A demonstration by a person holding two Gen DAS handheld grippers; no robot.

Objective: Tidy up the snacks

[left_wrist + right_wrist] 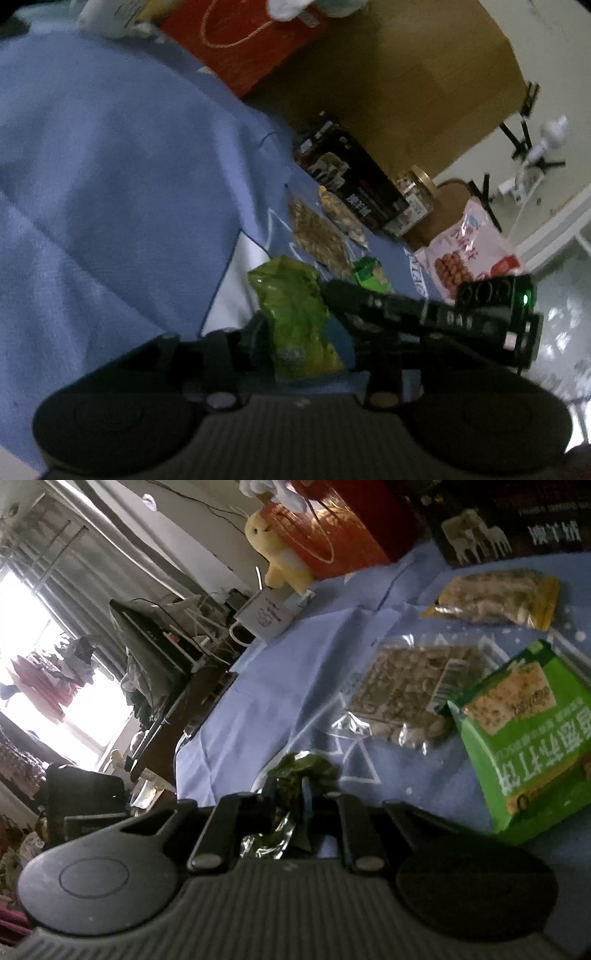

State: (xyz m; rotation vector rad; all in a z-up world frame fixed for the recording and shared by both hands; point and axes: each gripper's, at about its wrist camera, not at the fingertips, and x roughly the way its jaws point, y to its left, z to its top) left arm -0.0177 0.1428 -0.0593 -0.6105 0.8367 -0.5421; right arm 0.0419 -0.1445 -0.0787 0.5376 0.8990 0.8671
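My right gripper (pixel 295 812) has its jaws drawn close on a crumpled green wrapper (pixel 295 775) — it looks pinched there, foil showing below; my left gripper (pixel 295 339), seen from its own camera, stands partly open around the same green packet (pixel 291 306), and I cannot tell whether its pads press on it; both hands sit at it, the right one crossing in from the right. The wrapper's long axis runs away from me, between the fingers. Farther out on the blue cloth (pixel 277 672) lie a clear nut bag (pixel 410 686), a yellow-edged seed bag (pixel 495 598) beyond it and a green cracker pack (pixel 524 731) near right — the row I judge this one should join.
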